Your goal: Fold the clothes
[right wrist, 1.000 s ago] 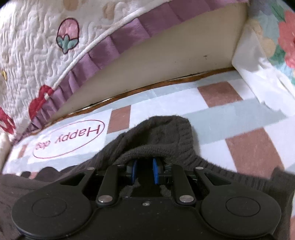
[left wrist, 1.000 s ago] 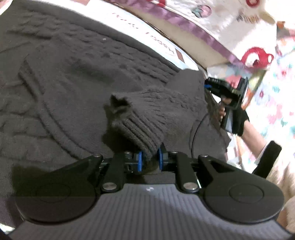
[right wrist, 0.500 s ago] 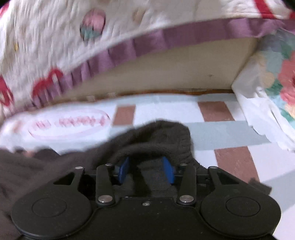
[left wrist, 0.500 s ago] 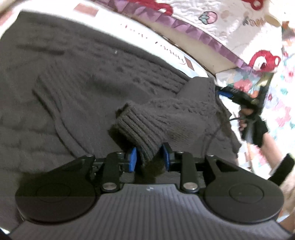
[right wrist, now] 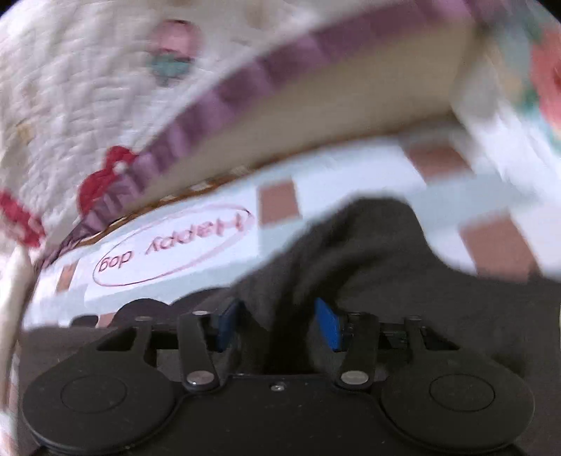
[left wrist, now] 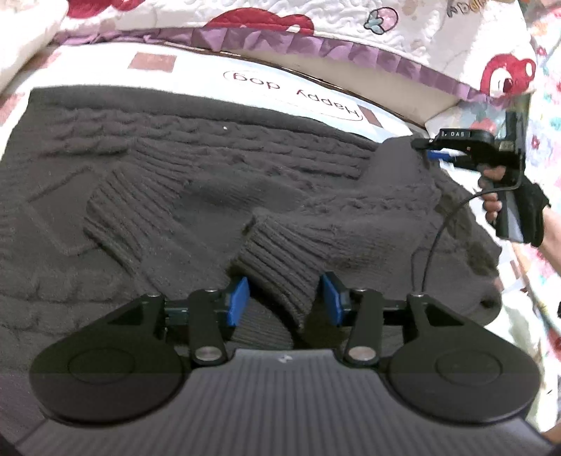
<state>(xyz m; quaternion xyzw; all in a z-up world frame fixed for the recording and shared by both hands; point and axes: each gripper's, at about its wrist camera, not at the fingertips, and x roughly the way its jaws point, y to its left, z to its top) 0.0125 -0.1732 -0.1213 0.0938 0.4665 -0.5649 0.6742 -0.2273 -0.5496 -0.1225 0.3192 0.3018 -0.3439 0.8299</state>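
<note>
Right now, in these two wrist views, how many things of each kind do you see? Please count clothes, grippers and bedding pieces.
Clothes: 1, a dark grey cable-knit sweater.
Grippers: 2, the left gripper and the right gripper, both with blue pads.
Bedding pieces: 2, a checked "Happy dog" sheet and a white quilted cover with purple frill.
Total: 5.

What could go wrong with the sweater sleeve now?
The left hand-held gripper is open with the ribbed cuff loose between its pads, so pulling back could snag and drag it. The right hand-held gripper is open too, with sweater knit bunched there, so the fold may spring back.
</note>
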